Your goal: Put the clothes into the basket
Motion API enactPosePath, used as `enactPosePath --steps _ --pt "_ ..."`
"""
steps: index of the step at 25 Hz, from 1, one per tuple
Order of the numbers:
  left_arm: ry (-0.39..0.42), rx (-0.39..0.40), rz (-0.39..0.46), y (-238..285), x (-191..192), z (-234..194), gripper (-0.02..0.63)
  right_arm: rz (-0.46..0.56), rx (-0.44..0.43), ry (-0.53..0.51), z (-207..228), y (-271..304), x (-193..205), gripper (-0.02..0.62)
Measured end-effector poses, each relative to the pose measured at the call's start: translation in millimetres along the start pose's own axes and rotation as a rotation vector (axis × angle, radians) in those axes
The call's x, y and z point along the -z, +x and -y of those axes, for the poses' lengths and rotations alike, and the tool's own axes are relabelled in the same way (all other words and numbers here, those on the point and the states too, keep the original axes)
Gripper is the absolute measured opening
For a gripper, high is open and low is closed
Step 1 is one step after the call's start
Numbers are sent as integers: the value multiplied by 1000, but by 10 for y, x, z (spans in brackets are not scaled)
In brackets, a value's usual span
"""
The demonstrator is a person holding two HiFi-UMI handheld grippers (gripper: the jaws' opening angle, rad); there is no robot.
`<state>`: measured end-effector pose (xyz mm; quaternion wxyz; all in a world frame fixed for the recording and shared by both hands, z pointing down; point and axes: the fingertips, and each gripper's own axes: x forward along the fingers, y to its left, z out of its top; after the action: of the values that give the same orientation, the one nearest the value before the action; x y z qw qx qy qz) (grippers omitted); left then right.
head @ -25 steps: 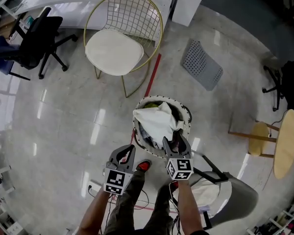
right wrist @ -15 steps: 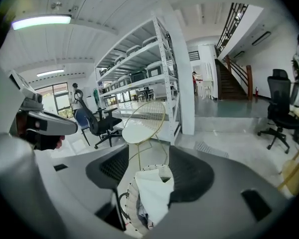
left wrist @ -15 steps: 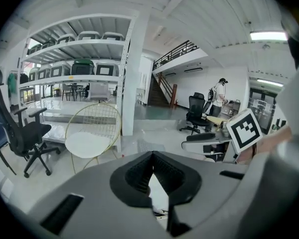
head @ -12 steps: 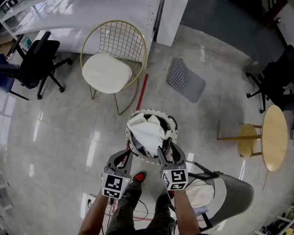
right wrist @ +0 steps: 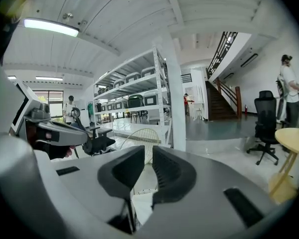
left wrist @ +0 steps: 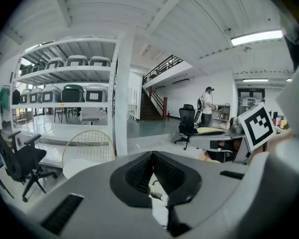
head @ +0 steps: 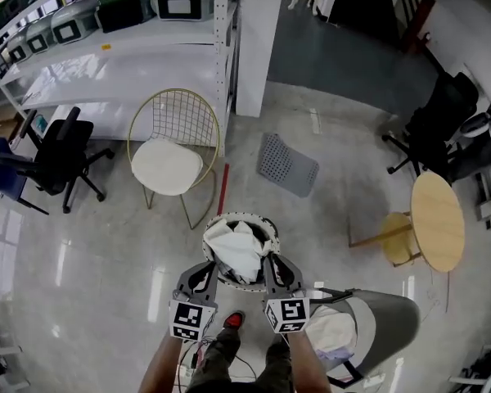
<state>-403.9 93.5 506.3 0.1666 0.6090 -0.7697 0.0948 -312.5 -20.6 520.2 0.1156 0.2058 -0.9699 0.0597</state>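
A round basket (head: 266, 229) stands on the floor, filled with white clothes (head: 233, 248) and some dark cloth. Both grippers hover above its near rim, well clear of the clothes. In the head view my left gripper (head: 203, 275) is at the basket's near left; in the left gripper view (left wrist: 152, 152) its jaw tips meet and it holds nothing. At the near right is my right gripper (head: 278, 270). The right gripper view (right wrist: 149, 151) shows its jaws closing, with a narrow gap and nothing between them.
A gold wire chair (head: 173, 142) and a red stick (head: 221, 188) lie beyond the basket. A black office chair (head: 61, 158) is at left, a grey perforated panel (head: 286, 164) on the floor. At right stand a round wooden table (head: 438, 219) and a grey chair (head: 385, 322).
Both grippers have risen from the basket, and it now looks smaller and farther below. The right gripper's jaws have narrowed from wide open to a slim gap.
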Motion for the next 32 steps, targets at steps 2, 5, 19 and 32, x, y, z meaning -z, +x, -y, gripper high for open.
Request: enactPosePath --steps 2,5,19,32 --pt "9 14 18 -61 -138 77 7 17 12 -1 4 -120 -126 58" --pt "39 22 44 -130 -320 143 7 39 21 -11 6 -266 -308 50" --pt "97 96 122 -596 -845 614 7 105 47 -53 -184 -1065 -814 38" --pt "97 177 143 -535 -886 861 6 103 109 -17 -48 -1296 -767 38"
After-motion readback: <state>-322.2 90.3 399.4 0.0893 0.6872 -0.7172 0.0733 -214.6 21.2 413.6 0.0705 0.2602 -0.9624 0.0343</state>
